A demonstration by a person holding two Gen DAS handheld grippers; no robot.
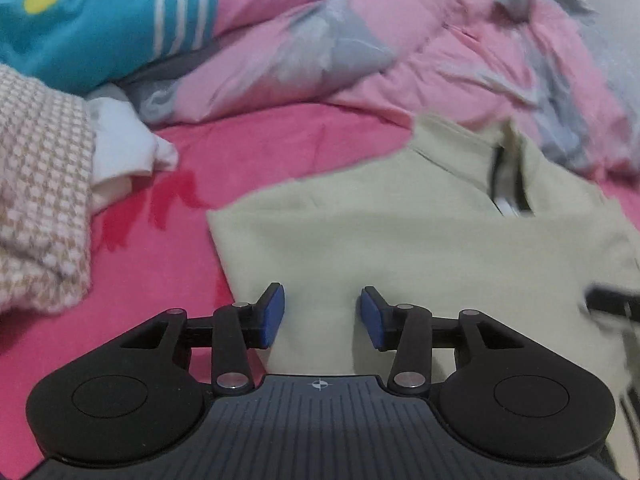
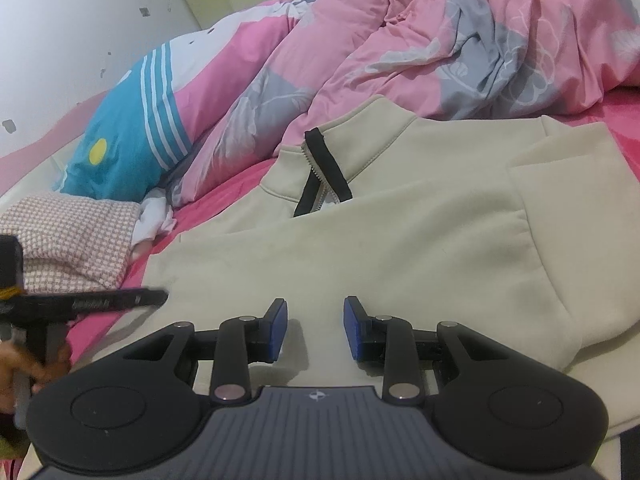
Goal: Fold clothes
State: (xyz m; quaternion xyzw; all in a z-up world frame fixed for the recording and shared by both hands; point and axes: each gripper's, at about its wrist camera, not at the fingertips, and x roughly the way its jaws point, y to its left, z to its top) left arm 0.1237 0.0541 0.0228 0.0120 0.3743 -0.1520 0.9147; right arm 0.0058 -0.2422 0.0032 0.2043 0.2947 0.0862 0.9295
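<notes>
Houndstooth cloth (image 1: 40,184) is seen at nine o'clock, a white garment (image 1: 124,148) beside it. Left gripper (image 1: 322,316) is held spread, nothing pinched, over the beige zip-neck pullover (image 1: 400,232), which is laid flat on the pink sheet (image 1: 160,280), collar toward one o'clock. Right gripper (image 2: 315,328) is likewise spread and empty. A fold step is judged underway; next, an edge must be pinched.

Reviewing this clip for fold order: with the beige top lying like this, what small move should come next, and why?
Probably bring the right claw to the right sleeve and fold it across the top. The left side already ends in a straight folded edge, while the right sleeve lies spread outward on the bed. Both claws, left included, are open and hold nothing.
</notes>
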